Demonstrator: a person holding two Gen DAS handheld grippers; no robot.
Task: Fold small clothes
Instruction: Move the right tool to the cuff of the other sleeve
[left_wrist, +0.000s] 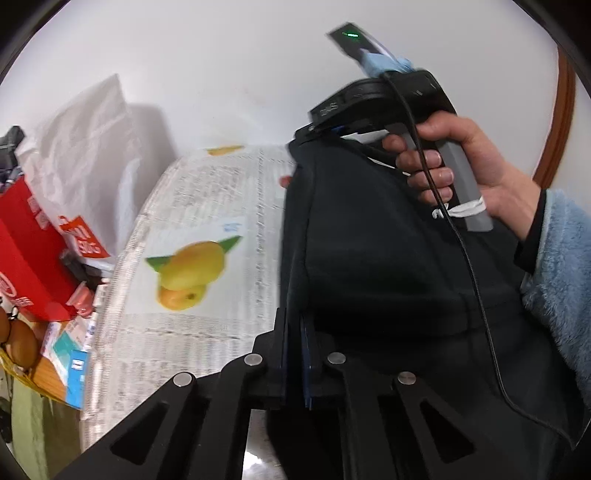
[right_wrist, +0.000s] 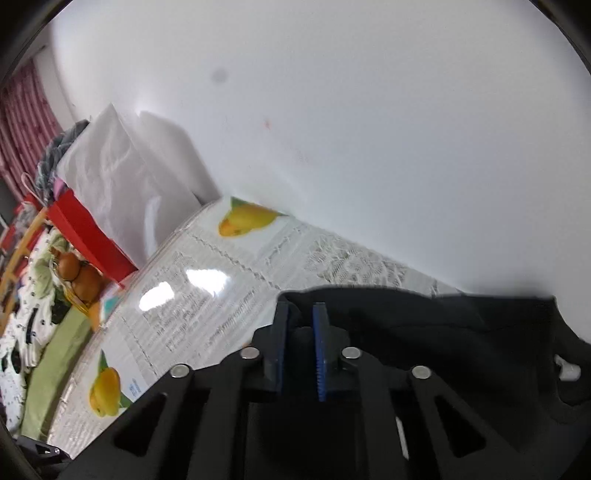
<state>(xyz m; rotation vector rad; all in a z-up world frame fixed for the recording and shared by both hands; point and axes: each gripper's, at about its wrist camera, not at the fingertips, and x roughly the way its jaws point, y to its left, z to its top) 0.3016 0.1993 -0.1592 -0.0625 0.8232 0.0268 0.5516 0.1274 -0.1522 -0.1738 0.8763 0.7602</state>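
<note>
Pinching one dark garment (left_wrist: 369, 240) above the fruit-print tablecloth (left_wrist: 207, 206), the left gripper (left_wrist: 295, 354) and right gripper (right_wrist: 301, 343) clamp only thin edges, which could slip free and spoil the fold.

A lived-in home room, by every sign. Round table (right_wrist: 236, 280) under a clear plastic-covered cloth printed with yellow fruit (left_wrist: 194, 264) and lace patterns, pushed against a plain white wall (right_wrist: 351, 129). Beside it, household clutter: a red box (left_wrist: 26, 254), a white plastic bag (left_wrist: 85, 155), small cartons (left_wrist: 72, 365), brown round fruit in a basket (right_wrist: 79, 277). Red patterned curtain (right_wrist: 26, 125) at the far left edge of the right wrist view, with a heap of printed fabric (right_wrist: 22, 332) below it. Fluffy blue sleeve (left_wrist: 561, 280) of house wear on the arm.
</note>
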